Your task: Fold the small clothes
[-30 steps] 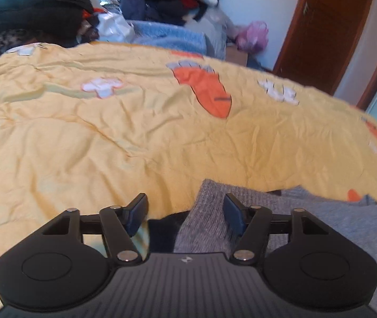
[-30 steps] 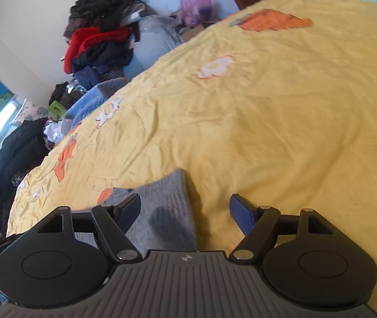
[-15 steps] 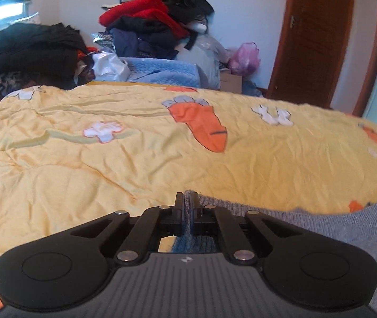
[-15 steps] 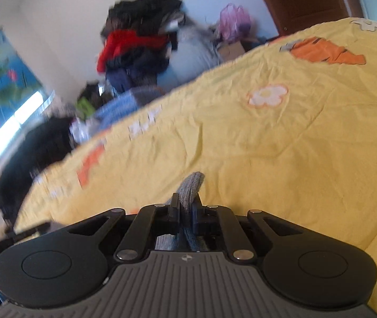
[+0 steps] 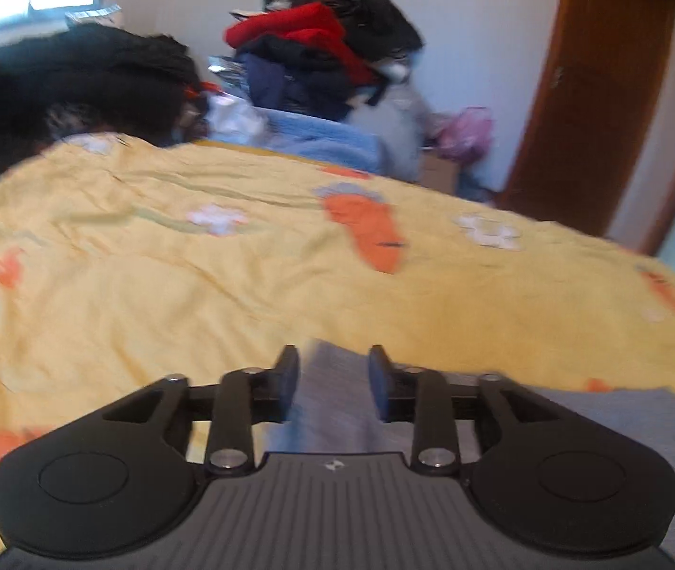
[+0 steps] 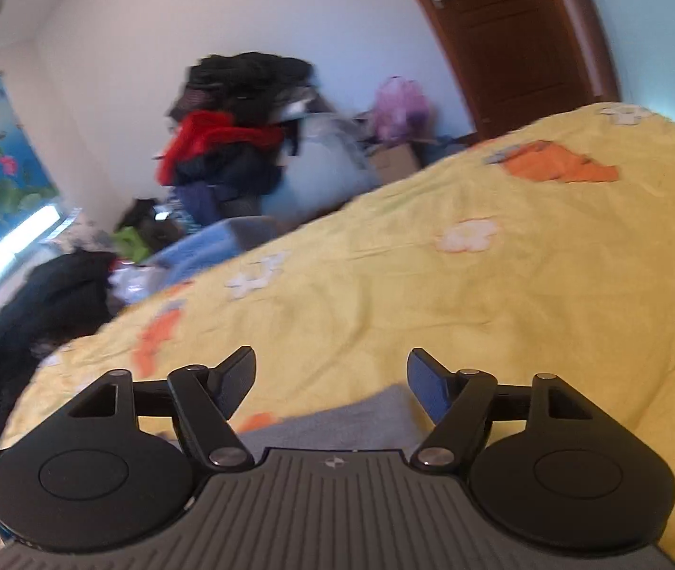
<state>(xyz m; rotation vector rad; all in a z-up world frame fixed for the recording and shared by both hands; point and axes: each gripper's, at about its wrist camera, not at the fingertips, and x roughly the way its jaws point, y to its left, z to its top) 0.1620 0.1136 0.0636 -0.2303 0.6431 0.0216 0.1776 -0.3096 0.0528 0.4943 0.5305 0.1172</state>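
Observation:
A small grey knit garment (image 5: 598,418) lies on the yellow bedspread (image 5: 147,294) close in front of me. My left gripper (image 5: 332,361) hovers over its left corner. Its jaws are opening, and a fold of grey cloth shows in the gap without the pads pressing on it. In the right wrist view the same garment (image 6: 337,420) lies just under my right gripper (image 6: 332,365). That gripper's jaws are opening wide, with nothing held between them. Both views are blurred by motion.
The yellow bedspread (image 6: 527,308) with carrot and flower prints stretches ahead. Beyond its far edge are a tall pile of clothes (image 5: 318,57), a black coat (image 5: 76,80), a folded blue blanket (image 5: 318,137), a pink bag (image 5: 465,128) and a brown door (image 5: 598,85).
A second ago both grippers stood open over the garment. Half a second ago each was shut on a pinch of grey cloth. Now both have opened and let it go, and both have risen.

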